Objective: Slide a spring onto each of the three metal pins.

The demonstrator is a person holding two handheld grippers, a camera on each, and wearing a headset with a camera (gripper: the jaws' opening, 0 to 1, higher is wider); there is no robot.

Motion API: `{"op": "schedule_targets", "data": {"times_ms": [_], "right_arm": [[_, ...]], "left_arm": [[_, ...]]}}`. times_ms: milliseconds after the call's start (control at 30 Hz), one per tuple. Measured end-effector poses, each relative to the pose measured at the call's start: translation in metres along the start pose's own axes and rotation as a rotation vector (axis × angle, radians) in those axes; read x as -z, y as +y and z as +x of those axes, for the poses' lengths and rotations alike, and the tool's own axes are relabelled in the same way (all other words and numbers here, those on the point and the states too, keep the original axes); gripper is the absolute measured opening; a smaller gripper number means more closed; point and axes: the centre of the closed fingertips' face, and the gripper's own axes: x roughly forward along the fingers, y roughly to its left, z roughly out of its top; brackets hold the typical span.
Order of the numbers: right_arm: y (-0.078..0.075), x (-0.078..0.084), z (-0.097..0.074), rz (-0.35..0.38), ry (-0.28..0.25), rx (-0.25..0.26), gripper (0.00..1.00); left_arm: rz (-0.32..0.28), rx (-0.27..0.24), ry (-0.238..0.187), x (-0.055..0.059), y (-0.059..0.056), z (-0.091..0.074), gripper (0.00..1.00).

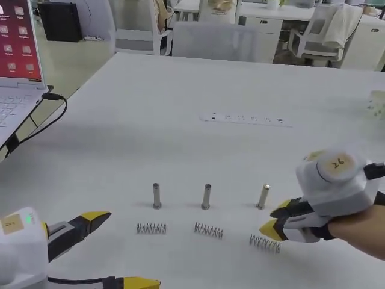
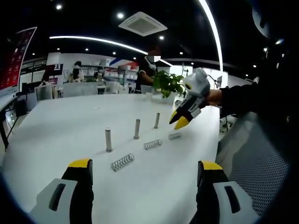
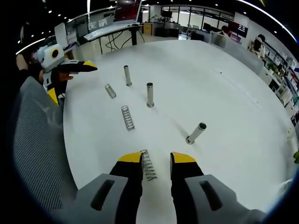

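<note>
**Item:** three springs [image 1: 209, 230], thin wire coils. They lie flat on the white table [image 1: 180, 108], one at 6 o'clock of each upright metal pin [image 1: 206, 196]. All pins are bare.

**Handling (judged):** very light and soft along the axis, apt to roll or squirt free. Pinch gently at mid-length, across the coils.

**Right gripper** [image 3: 155, 158]: at 3 o'clock of the row, jaws part-open and straddling the right-hand spring [image 3: 148, 166]. Not yet clenched; whether it touches the spring is unclear.

**Left gripper** [image 1: 123, 248]: at 8 o'clock of the row, spread wide, carrying nothing.
</note>
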Motion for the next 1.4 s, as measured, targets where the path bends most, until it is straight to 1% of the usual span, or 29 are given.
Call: {"op": "schedule_targets", "data": {"times_ms": [67, 267, 433, 533, 700, 900, 1400], "right_arm": [[0.004, 0.002, 0.002, -0.017, 0.012, -0.012, 0.21], [0.010, 0.005, 0.008, -0.041, 0.034, -0.036, 0.20], [0.013, 0.007, 0.012, -0.066, 0.054, -0.047, 0.19], [0.014, 0.008, 0.014, -0.108, 0.072, -0.049, 0.18], [0.018, 0.008, 0.018, -0.124, 0.086, -0.061, 0.17], [0.019, 0.012, 0.023, -0.160, 0.122, -0.066, 0.15], [0.022, 0.017, 0.028, -0.214, 0.177, -0.084, 0.13]], "left_arm": [[0.000, 0.000, 0.003, 0.001, 0.000, 0.000, 0.90], [-0.003, 0.001, 0.004, 0.001, 0.000, 0.001, 0.89], [-0.005, 0.002, 0.006, 0.003, 0.000, 0.002, 0.89], [-0.007, 0.001, 0.006, 0.003, 0.001, 0.002, 0.89], [-0.010, -0.003, 0.004, 0.003, 0.001, 0.002, 0.89], [-0.013, -0.004, 0.005, 0.005, 0.001, 0.001, 0.89], [-0.019, -0.008, 0.005, 0.005, 0.001, 0.000, 0.88]]}}
